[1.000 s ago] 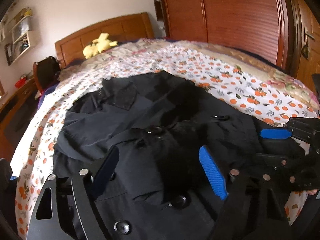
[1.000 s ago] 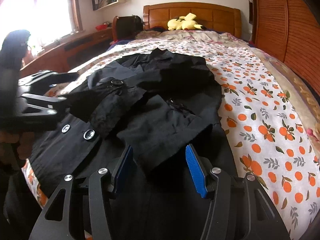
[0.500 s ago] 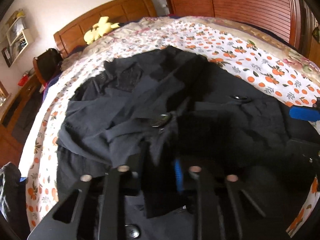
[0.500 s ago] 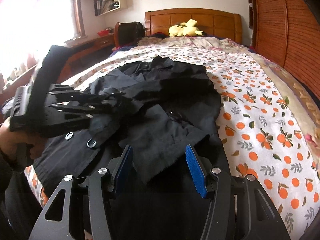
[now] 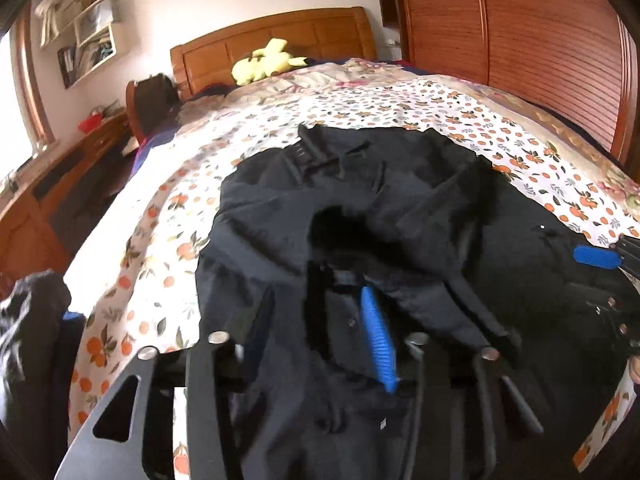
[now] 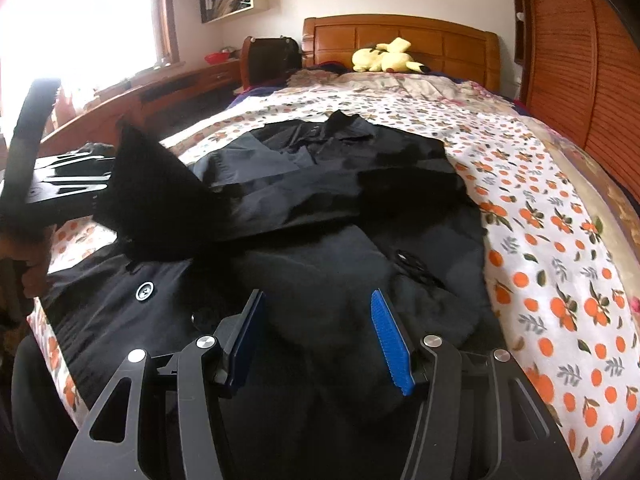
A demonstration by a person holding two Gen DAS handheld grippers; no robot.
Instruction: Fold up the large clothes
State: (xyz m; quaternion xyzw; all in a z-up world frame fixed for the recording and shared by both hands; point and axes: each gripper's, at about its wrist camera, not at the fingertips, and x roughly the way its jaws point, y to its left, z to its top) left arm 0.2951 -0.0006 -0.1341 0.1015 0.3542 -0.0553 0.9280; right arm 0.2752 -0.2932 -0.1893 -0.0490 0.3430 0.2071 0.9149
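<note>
A large black coat [image 6: 328, 184] with big buttons lies spread on the bed, collar toward the headboard. My left gripper [image 5: 316, 304] hovers over its near left part, jaws opening. A dark strip of sleeve [image 5: 336, 312] hangs between them against the blue right pad [image 5: 378, 344], clear of the left finger. In the right wrist view that sleeve [image 6: 152, 200] stands lifted in a peak at the left gripper [image 6: 100, 178]. My right gripper [image 6: 318, 296] is open low over the coat's near edge, with a bulge of fabric between its fingers. Its blue pad [image 5: 596, 258] shows at the left view's right edge.
The bed has a white sheet [image 6: 552, 280] printed with oranges, a wooden headboard [image 6: 400, 40] and a yellow plush toy [image 6: 384, 60]. A wooden wardrobe [image 5: 520, 40] stands right of the bed, a desk [image 6: 168, 92] and dark chair [image 6: 272, 56] left. Dark clothing [image 5: 28, 320] lies off the left edge.
The left gripper closed on the sleeve, carried it up and to the left, and its jaws have parted again. The right gripper shifted slightly and stays equally open.
</note>
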